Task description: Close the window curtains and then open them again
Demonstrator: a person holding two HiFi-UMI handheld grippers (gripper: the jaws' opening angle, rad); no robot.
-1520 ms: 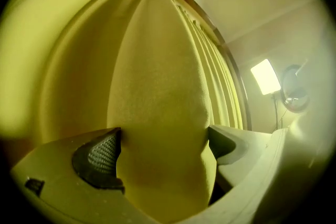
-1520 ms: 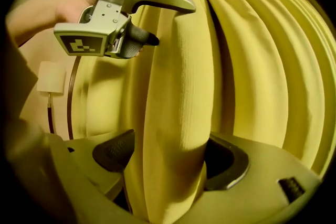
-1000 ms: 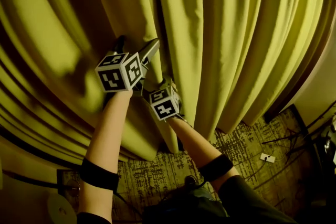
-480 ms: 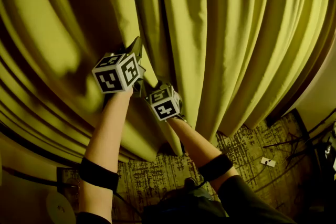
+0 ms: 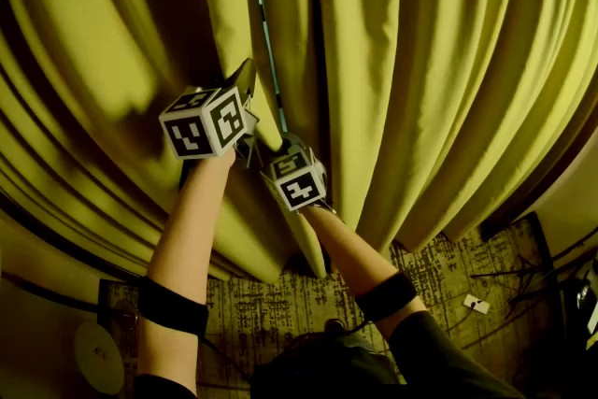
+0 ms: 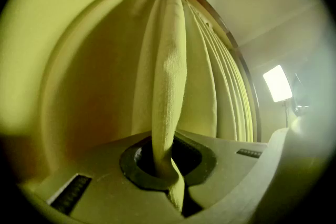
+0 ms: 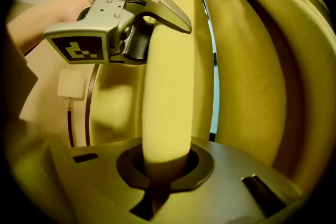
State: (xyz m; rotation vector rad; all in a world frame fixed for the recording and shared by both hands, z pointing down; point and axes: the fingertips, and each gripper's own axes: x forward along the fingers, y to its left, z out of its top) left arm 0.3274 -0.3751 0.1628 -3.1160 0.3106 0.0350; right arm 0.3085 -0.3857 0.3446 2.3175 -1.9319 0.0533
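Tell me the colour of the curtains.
The curtains are plain yellow-green, with no pattern; the head view shows it best.

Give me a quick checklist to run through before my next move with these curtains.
1. Left gripper shut on curtain fold: ok.
2. Right gripper shut on second fold, its jaws have just been closing: ok.
3. Grippers free of each other: cannot tell, they sit close together in the head view.
4. Slit between the curtains showing: ok.
5. Curtain rail free to slide: cannot tell, out of view.
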